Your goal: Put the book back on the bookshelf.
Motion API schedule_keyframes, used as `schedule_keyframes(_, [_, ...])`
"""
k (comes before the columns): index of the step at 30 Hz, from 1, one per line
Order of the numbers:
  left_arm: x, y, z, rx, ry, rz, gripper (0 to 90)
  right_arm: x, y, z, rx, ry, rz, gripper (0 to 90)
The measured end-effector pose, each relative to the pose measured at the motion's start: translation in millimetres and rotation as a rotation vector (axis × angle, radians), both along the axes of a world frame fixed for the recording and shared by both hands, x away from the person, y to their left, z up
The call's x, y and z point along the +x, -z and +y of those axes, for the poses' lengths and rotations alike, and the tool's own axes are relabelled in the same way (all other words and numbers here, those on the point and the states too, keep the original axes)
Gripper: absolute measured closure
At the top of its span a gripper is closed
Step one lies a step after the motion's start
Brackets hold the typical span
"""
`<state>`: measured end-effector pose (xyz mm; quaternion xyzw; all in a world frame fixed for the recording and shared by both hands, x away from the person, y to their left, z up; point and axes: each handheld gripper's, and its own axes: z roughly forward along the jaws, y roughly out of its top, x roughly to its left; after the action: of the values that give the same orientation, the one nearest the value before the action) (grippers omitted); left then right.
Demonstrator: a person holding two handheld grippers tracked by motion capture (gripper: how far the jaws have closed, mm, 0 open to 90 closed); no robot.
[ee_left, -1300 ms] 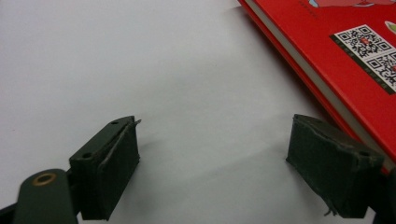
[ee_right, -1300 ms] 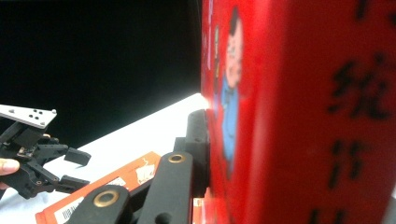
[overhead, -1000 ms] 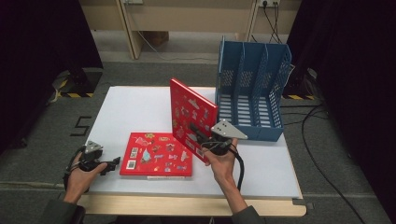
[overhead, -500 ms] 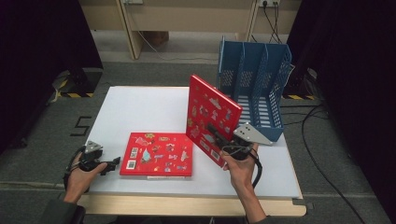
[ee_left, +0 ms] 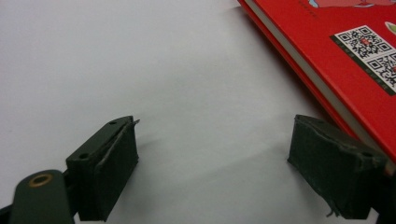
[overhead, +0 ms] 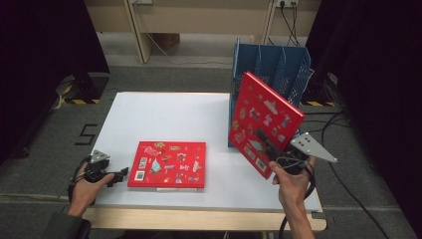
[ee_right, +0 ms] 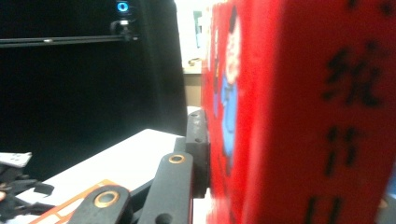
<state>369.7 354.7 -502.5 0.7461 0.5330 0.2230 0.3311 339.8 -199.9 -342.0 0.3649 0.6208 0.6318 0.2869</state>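
A red picture book [overhead: 263, 122] is held upright and tilted in the air, just in front of the blue file rack [overhead: 272, 67]. My right gripper [overhead: 268, 147] is shut on its lower edge; in the right gripper view the book's cover and spine [ee_right: 299, 116] press against one black finger [ee_right: 198, 140]. A second red book [overhead: 168, 164] lies flat on the white table [overhead: 169, 117]. My left gripper [overhead: 119, 174] rests open on the table just left of that flat book, whose corner [ee_left: 336, 60] runs past the right jaw.
The blue rack has several upright slots and stands at the table's back right corner. Cables trail on the floor right of the table. Dark curtains flank both sides, and wooden furniture stands beyond the far edge.
My right gripper has carried the upright book rightward and toward the blue rack, tilting it more. The left gripper and the flat book have stayed put.
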Motion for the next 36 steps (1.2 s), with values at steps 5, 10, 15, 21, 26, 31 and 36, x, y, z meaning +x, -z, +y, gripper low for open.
schedule_keyframes(5, [0.1, 0.0, 0.0, 0.0, 0.0, 0.0, 14.1, 10.5, -9.5, -21.5, 0.002, 0.074, -0.012, 79.3])
schedule_keyframes(10, [0.3, -0.2, -0.1, 0.003, 0.0, 0.002, 13.9, 33.5, -16.3, -35.5, 0.009, 0.159, 0.004, 79.3])
schedule_keyframes(15, [0.3, -0.2, -0.1, 0.005, 0.0, 0.002, 13.8, 61.3, -18.3, -35.6, -0.001, 0.224, 0.003, 79.3])
schedule_keyframes(21, [0.2, 0.0, -0.2, 0.003, 0.001, 0.0, 13.9, 92.9, -15.3, -29.7, -0.009, 0.302, 0.018, 79.4])
schedule_keyframes(26, [0.0, 0.2, -0.2, 0.0, 0.0, -0.002, 13.9, 123.0, -11.0, -24.6, -0.001, 0.371, 0.034, 79.3])
schedule_keyframes(31, [0.3, 0.1, -0.2, 0.002, 0.0, -0.001, 13.8, 149.8, -8.3, -18.1, -0.016, 0.424, 0.049, 79.4])
schedule_keyframes(36, [0.1, -0.1, -0.4, 0.005, 0.002, 0.0, 13.9, 172.8, -1.5, -10.1, -0.034, 0.443, 0.073, 79.3])
